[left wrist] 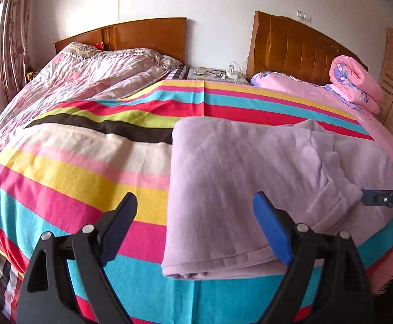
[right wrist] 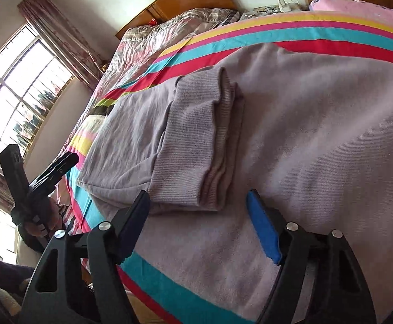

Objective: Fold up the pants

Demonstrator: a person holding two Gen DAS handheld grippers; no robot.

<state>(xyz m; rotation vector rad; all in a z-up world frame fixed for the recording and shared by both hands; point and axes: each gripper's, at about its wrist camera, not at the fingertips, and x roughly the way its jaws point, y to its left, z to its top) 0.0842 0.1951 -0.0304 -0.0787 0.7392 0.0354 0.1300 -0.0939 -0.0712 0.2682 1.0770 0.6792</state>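
Both claws stand apart and hold nothing: the left claw hangs over the near left edge of the pants, and the right claw hangs just before the ribbed cuffs, which lie folded back on top. Lilac and fleecy, the pants lie already folded on the striped blanket of the bed, near its front edge. I judge them light, soft and limp, not slippery, so each claw should pinch all layers at a corner of the near hem, otherwise the fold slides open.
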